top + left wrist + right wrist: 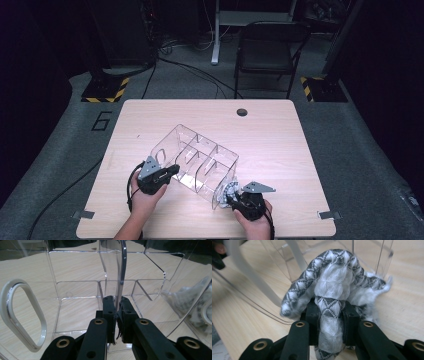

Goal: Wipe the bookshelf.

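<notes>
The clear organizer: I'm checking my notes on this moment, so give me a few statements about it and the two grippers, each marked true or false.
1. The left gripper is clamped on a wall of the clear organizer. True.
2. The right gripper is empty. False: it is shut on a black-and-white cloth.
3. The organizer lies tilted on the table. True.
4. The cloth is already deep inside a compartment. False: it is at the organizer's near end, by the right gripper.
5. A folding chair stands beyond the table. True.
</notes>
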